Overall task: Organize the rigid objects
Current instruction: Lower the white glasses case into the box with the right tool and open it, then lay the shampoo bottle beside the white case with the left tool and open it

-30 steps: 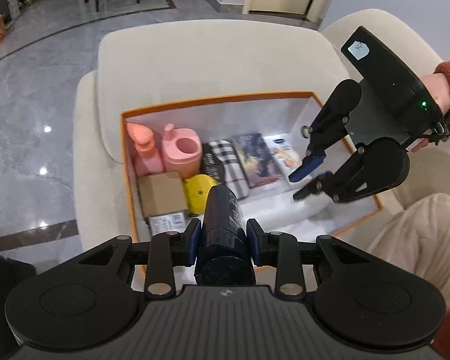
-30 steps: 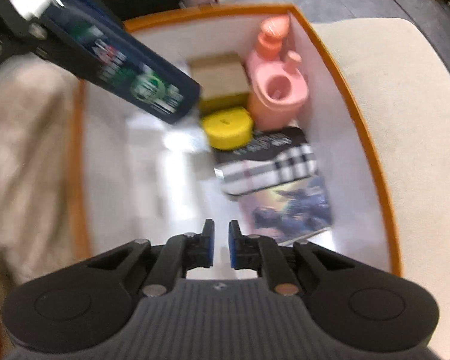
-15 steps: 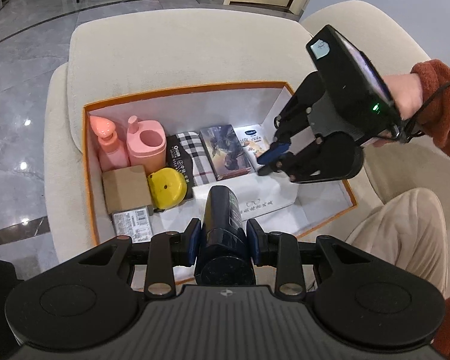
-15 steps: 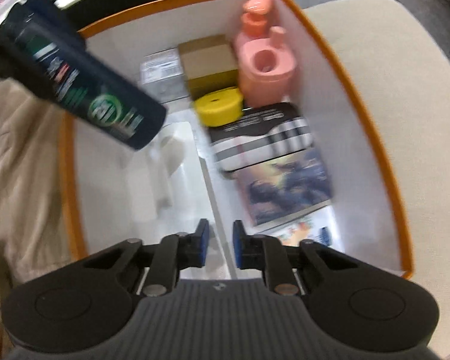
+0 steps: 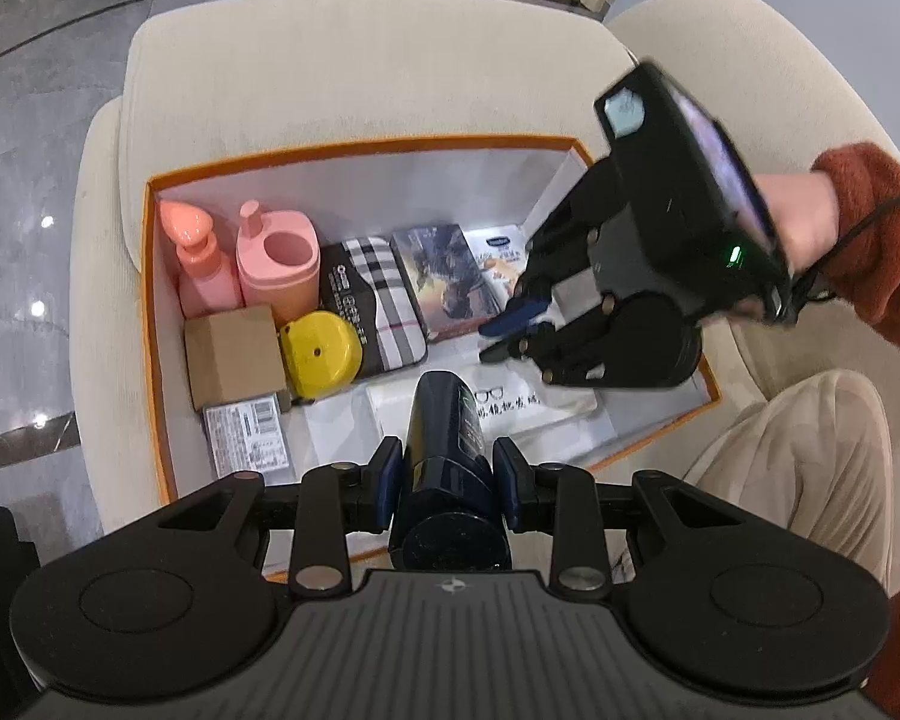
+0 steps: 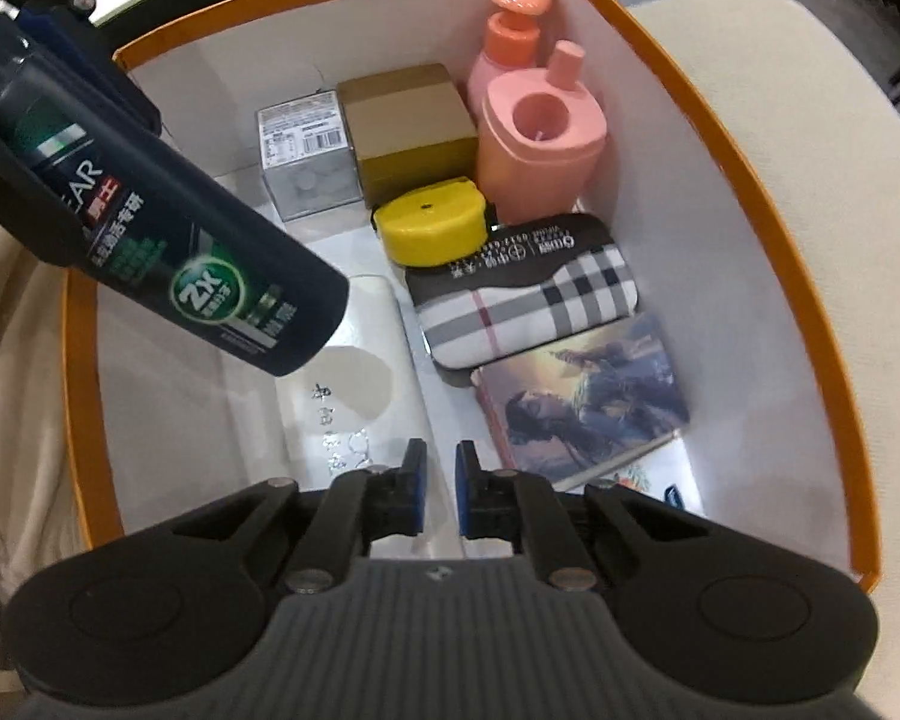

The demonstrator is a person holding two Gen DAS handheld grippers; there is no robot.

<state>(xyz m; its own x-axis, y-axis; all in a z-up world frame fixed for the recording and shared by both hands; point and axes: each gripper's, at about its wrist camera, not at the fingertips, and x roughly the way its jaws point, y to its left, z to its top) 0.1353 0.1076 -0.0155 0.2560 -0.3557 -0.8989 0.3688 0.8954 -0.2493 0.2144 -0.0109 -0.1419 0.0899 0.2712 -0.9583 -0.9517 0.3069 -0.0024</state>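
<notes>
My left gripper (image 5: 448,480) is shut on a dark blue shampoo bottle (image 5: 444,432), held tilted over the near edge of the orange-rimmed white box (image 5: 360,147); the bottle also shows in the right wrist view (image 6: 168,252). My right gripper (image 6: 438,492) hangs inside the box over a white flat case (image 6: 354,372), its jaws a narrow gap apart and empty; it also shows in the left wrist view (image 5: 510,333).
In the box: a pink pump bottle (image 6: 504,54), a pink container (image 6: 540,144), a cardboard box (image 6: 408,120), a grey labelled box (image 6: 306,150), a yellow tape measure (image 6: 432,228), a plaid case (image 6: 528,294), a picture book (image 6: 582,396). The box sits on a cream armchair (image 5: 360,60).
My right gripper has moved lower and further into the box, toward the white case. The left gripper still holds the bottle, a little closer to the box.
</notes>
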